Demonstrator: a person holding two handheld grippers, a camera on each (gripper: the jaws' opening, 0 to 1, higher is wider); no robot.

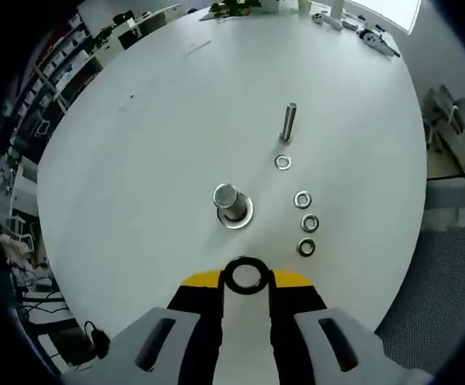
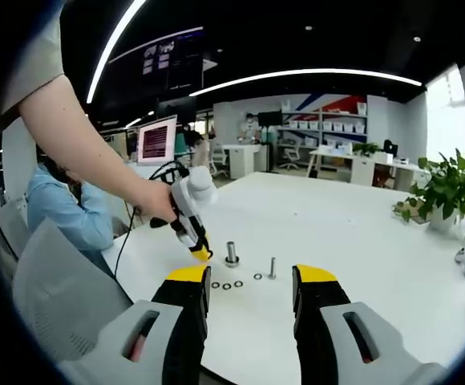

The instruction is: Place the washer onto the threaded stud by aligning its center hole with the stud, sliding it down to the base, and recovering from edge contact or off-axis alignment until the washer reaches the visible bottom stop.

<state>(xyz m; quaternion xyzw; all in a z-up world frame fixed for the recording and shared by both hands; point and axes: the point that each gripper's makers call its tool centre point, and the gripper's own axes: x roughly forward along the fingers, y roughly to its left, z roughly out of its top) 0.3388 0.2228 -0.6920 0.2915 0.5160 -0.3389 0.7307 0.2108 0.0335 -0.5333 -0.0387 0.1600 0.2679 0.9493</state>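
Note:
My left gripper (image 1: 246,281) is shut on a dark steel washer (image 1: 246,275), pinched flat between its yellow fingertips (image 1: 200,279). The washer hangs just short of the upright threaded stud (image 1: 226,196), whose wide round base (image 1: 239,215) rests on the white table (image 1: 136,160). In the right gripper view a person's hand holds the left gripper (image 2: 191,210) tilted down beside the stud (image 2: 232,252). My right gripper (image 2: 252,277) is open and hangs back from the stud with nothing between its jaws.
A second upright bolt (image 1: 289,122) stands beyond the stud, also seen as the bolt (image 2: 272,267). Several loose washers (image 1: 305,223) lie to the stud's right. Tools (image 1: 373,34) lie at the table's far edge. A potted plant (image 2: 449,192) and a seated person (image 2: 64,212) flank the table.

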